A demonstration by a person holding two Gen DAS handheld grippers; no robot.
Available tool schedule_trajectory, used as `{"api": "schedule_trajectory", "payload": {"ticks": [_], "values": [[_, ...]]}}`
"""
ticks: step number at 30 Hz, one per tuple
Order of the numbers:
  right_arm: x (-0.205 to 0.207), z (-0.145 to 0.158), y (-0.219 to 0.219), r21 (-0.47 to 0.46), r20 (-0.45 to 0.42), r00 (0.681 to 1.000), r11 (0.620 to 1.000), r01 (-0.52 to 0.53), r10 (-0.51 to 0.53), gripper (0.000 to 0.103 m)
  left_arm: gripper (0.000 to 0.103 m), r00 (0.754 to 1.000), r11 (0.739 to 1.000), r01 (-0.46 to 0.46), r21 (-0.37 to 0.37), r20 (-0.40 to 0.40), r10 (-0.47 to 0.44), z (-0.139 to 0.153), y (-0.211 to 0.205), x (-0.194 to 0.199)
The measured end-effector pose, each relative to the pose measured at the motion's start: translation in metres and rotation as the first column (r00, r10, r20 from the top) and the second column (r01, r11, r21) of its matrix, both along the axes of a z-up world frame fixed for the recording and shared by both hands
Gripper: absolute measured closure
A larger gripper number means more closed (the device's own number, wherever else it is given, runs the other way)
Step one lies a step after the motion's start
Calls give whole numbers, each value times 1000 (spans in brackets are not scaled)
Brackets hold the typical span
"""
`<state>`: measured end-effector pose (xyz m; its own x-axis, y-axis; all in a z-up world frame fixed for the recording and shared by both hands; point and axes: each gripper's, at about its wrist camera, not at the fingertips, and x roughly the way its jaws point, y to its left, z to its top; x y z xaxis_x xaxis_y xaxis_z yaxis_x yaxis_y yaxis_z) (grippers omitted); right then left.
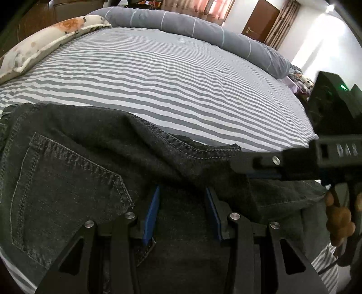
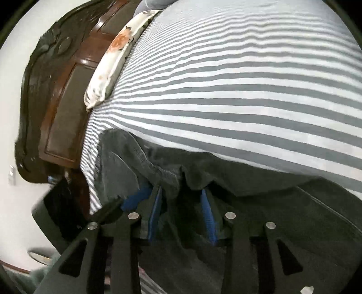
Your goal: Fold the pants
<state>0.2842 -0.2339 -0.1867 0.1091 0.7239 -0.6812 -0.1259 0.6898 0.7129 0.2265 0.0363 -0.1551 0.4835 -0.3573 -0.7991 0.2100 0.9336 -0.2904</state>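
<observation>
Dark grey denim pants [image 1: 74, 171] lie on the near edge of a striped bed, back pocket [image 1: 67, 181] up and a folded edge [image 1: 192, 147] toward the middle. My left gripper [image 1: 183, 199] is open over them; denim fills the gap between its blue pads [image 1: 153, 210], and a fold hides the tips. My right gripper [image 2: 182, 201] is also open, its pads apart, with the pants' bunched edge [image 2: 158, 171] draped over its tips. In the left wrist view the right gripper [image 1: 248, 167] reaches in from the right, held by a hand [image 1: 339, 217].
The grey-and-white striped sheet [image 1: 169, 79] stretches beyond the pants. A floral pillow [image 1: 45, 43] lies at the far left by the dark wooden headboard [image 2: 67, 90]. A rolled grey blanket [image 1: 181, 20] runs along the far side.
</observation>
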Motion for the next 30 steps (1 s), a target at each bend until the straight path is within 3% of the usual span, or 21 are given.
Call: {"api": "schedule_trajectory", "payload": {"ticks": [2,5,10,14,19,21,22,24,30], "values": [[6,2,4,-4,3,1000,1000,4,-4,91,61,1000,1000,0,2,2,0,0,0,-1],[16,15,6,-10,45,999,1000,24,-24,93,61,1000,999,-15,-30,-4,15,3,5,0],[45,38,-4,-55,125,990,996,72,-65,94,61,998,998,-40,-42,37,42,16,12,-7],[63,14,9,-168,105,994,985,41,-24,95,61,999,1000,-19,-22,50,20,19,10,-15],[68,-2,7,-186,111,992,980,73,-53,93,61,999,996,32,80,22,-34,7,-3,-19],[71,5,1,-230,144,987,967,107,-75,92,61,998,989,53,138,18,-57,2,-11,-20],[72,8,-2,-238,150,985,965,115,-80,84,61,997,983,65,170,29,-71,2,-15,-23],[71,17,-8,-259,167,982,957,127,-86,84,61,996,976,79,204,32,-87,2,-20,-28],[39,53,-4,-223,247,969,972,69,-12,84,61,996,976,81,201,11,-85,2,-17,-36]]}}
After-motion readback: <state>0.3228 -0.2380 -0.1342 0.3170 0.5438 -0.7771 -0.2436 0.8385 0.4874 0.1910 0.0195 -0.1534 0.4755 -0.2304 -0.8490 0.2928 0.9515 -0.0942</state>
